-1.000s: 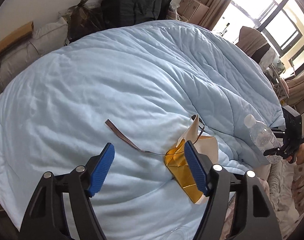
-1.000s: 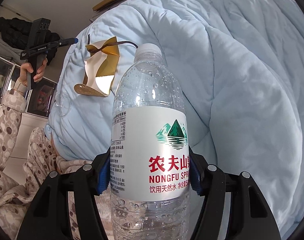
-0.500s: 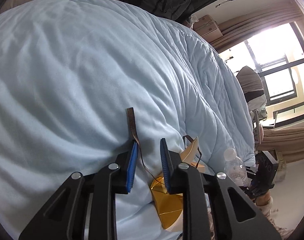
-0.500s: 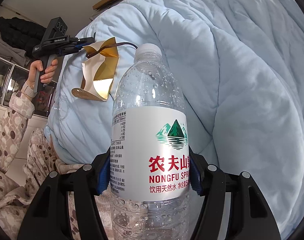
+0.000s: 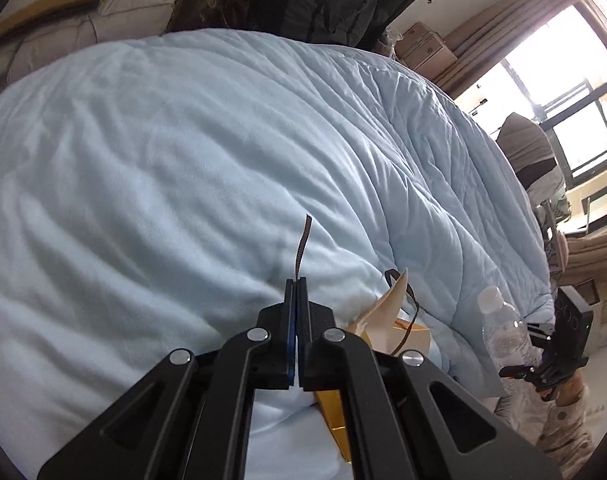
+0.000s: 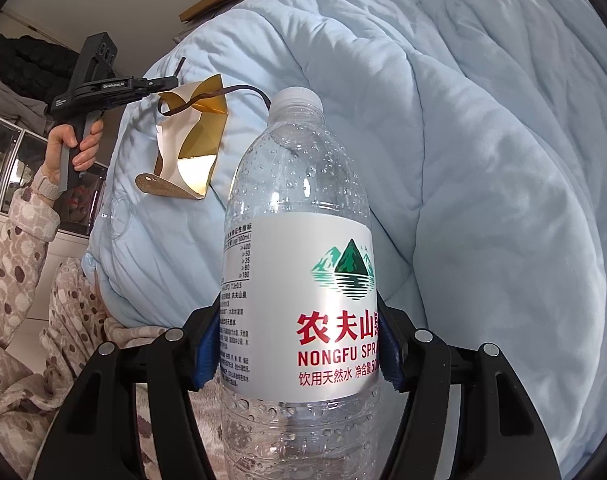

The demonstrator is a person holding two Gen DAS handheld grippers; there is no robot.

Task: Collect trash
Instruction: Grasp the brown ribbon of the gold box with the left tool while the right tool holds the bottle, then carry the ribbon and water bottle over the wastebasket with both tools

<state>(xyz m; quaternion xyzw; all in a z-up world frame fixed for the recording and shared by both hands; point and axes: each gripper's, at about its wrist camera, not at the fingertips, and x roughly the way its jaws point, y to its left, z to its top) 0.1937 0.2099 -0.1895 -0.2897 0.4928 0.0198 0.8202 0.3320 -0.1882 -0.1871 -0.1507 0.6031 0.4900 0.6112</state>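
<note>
A crumpled gold and white paper package (image 5: 387, 326) lies on the light blue duvet (image 5: 183, 160), with a thin brown ribbon (image 5: 301, 246) tied to it. My left gripper (image 5: 296, 282) is shut on that ribbon, whose free end sticks up above the fingertips. The right wrist view shows the same grip from the side: left gripper (image 6: 171, 80), ribbon (image 6: 239, 88), package (image 6: 191, 148). My right gripper (image 6: 299, 344) is shut on a clear water bottle (image 6: 299, 240) with a white label, held upright off the bed's edge. The bottle (image 5: 503, 332) also shows at the right of the left wrist view.
Black bags (image 5: 311, 4) and cardboard boxes (image 5: 423, 44) are piled behind the bed by the wall. A draped chair (image 5: 527, 148) stands near the bright window. A clear plastic piece (image 6: 117, 216) lies at the duvet's edge. A person's spotted sleeve (image 6: 19, 240) fills the lower left.
My left gripper has moved onto the ribbon and its jaws have closed on it; the ribbon's end now stands up. The right gripper and bottle have not moved.
</note>
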